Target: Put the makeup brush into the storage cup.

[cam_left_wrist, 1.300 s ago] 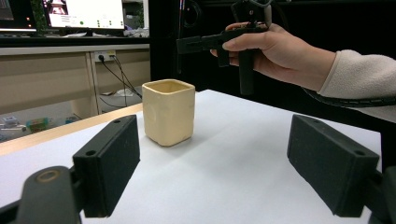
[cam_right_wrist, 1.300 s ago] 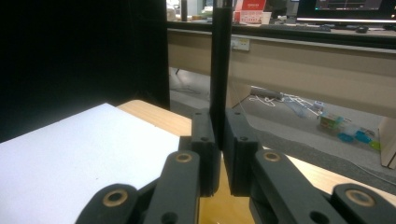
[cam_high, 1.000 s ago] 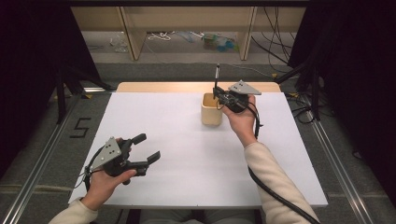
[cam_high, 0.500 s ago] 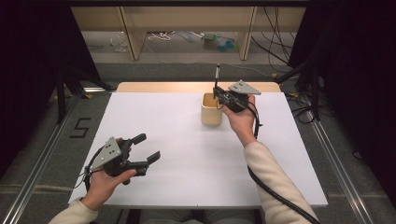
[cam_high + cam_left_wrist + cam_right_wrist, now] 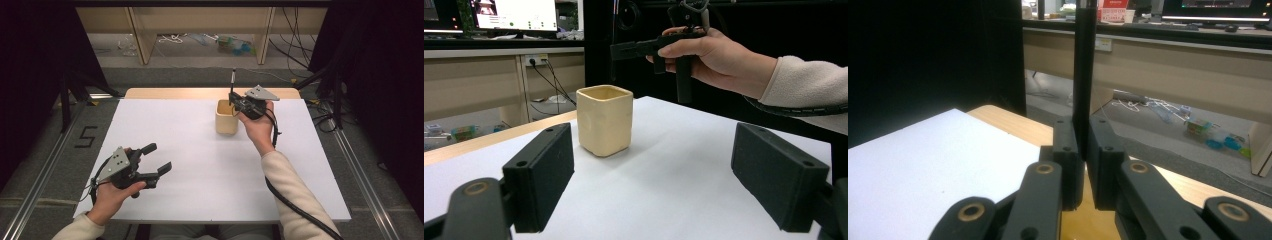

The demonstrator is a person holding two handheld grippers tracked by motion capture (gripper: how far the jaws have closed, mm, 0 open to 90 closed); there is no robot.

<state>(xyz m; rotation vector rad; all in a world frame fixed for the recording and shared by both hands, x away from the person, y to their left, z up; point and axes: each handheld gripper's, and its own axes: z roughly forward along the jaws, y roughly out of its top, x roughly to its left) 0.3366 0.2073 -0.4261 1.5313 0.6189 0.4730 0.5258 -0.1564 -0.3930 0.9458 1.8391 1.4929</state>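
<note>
A cream square cup (image 5: pixel 226 118) (image 5: pixel 604 120) stands on the white table top (image 5: pixel 200 160) toward its far side. My right gripper (image 5: pixel 234 101) (image 5: pixel 1083 135) hovers just above the cup's right rim, shut on a thin black pen (image 5: pixel 233 80) (image 5: pixel 1084 75) that stands upright between the pads. My left gripper (image 5: pixel 159 157) (image 5: pixel 654 180) rests low at the near left of the table, open with nothing between its pads (image 5: pixel 541 175), and faces the cup. In the left gripper view the right hand and its gripper (image 5: pixel 634 48) hang above and to the right of the cup.
A bare wooden strip (image 5: pixel 200 93) runs along the table's far edge. Beyond it are wooden shelf legs (image 5: pixel 142 37) and loose cables and clutter (image 5: pixel 230 44) on the floor. Dark curtains flank both sides.
</note>
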